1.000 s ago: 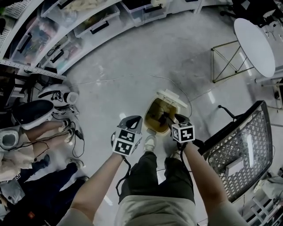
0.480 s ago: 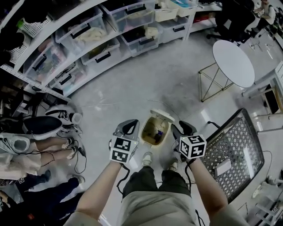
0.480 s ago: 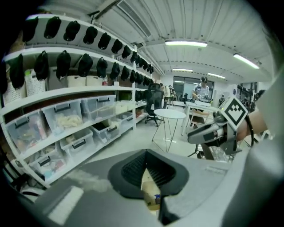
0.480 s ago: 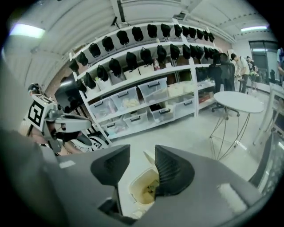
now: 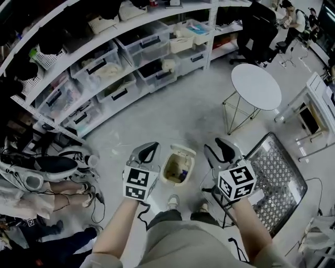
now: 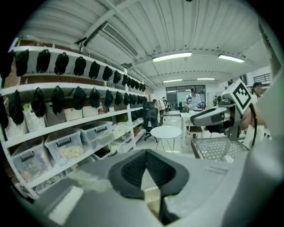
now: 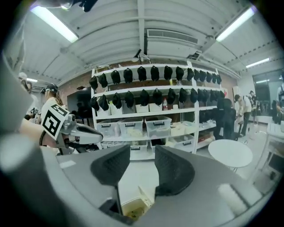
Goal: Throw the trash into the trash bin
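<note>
Trash [image 5: 181,173] lies in the lidless-open bin [image 5: 166,170] by the feet, left gripper [image 5: 148,151] closed on nothing, right gripper [image 5: 224,148] partly apart and empty, so I'd just check nothing missed.

Shelving [image 5: 157,15], round table [image 5: 256,86], grey floor [image 5: 183,120]

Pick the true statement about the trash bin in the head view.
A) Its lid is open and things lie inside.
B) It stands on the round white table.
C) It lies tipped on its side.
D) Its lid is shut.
A: the trash bin stands upright with its lid flipped back, and trash shows inside.
</note>
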Tool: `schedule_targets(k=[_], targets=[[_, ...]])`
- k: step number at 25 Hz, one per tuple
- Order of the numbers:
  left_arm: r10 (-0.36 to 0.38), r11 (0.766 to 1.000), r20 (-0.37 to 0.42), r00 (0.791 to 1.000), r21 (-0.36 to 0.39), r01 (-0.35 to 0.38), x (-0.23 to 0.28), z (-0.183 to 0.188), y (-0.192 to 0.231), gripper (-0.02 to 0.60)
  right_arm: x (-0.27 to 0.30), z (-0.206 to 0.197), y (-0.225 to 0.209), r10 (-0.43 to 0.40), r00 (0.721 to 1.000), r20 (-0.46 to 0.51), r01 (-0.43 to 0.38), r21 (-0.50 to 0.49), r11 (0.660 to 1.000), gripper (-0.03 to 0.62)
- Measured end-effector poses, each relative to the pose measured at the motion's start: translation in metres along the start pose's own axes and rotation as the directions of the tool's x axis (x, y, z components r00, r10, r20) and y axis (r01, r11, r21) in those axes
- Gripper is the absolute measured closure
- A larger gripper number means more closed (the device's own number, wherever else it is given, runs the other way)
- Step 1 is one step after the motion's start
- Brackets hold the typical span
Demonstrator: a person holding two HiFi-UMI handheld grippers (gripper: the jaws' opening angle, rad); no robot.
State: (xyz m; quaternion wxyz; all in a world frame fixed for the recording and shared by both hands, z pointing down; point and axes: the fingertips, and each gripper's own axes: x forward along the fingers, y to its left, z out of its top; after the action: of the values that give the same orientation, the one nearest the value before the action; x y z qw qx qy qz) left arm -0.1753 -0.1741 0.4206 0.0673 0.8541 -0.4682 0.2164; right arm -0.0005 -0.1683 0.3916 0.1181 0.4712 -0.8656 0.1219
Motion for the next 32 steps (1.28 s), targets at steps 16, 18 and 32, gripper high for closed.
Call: schedule_targets(k=[16,18,32], targets=[[-0.014,0.988,0.323,0.946,0.148,-0.035,-0.083,0.171,-0.064,0.578,-0.172,0.148,-0.009,-0.109,0.925,0.363,0.141,-0.061,0.988,0.416],[-0.026,0.991,0.35,0.937,0.133,-0.022,-0.09,0.185,-0.076,0.579,-0.19,0.152,-0.014,-0.139,0.912,0.386,0.17,-0.047,0.984,0.416],[-0.063,0.986,0.343,0.937,0.167,0.005,-0.089,0.195,-0.099,0.578,-0.222,0.147,-0.014,-0.191,0.906,0.378,0.249,-0.111,0.962,0.398]])
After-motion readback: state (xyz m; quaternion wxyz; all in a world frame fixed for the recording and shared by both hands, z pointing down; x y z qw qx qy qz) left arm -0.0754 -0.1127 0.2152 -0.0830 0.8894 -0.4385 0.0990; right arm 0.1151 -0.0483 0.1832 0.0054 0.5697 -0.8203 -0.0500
